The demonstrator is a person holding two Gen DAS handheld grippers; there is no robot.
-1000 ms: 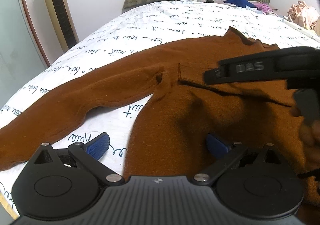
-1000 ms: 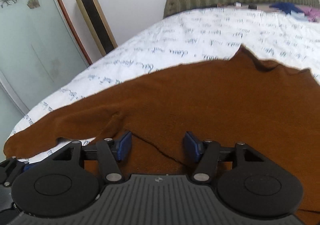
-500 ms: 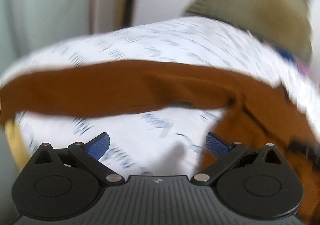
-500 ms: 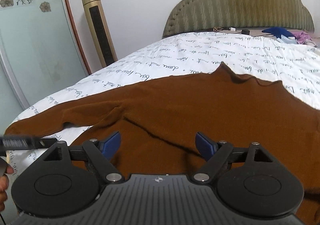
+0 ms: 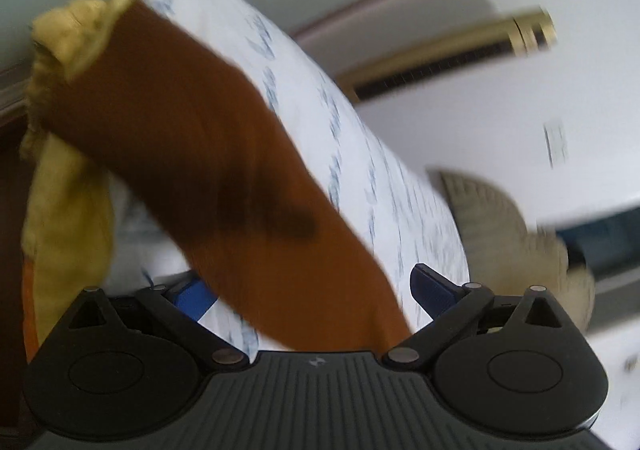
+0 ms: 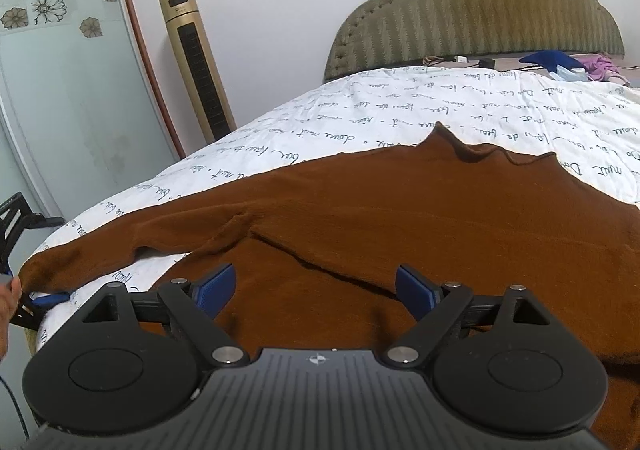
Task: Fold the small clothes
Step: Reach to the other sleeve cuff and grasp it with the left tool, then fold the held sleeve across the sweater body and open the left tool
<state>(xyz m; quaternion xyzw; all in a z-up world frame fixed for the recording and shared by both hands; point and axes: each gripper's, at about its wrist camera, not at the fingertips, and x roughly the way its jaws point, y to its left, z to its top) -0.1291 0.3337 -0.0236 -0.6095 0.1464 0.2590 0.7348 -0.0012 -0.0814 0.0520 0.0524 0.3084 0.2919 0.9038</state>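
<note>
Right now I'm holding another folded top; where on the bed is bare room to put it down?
The bare patch is the white quilt between the brown sweater's collar and the headboard. A narrower strip runs above the outstretched sleeve. The head end holds blue and pink items, and the sweater fills the near side.

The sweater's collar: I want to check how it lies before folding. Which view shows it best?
The right wrist view: the brown sweater lies spread on the bed, its collar sharp at the far edge. The left wrist view is blurred, showing only a sleeve.
</note>
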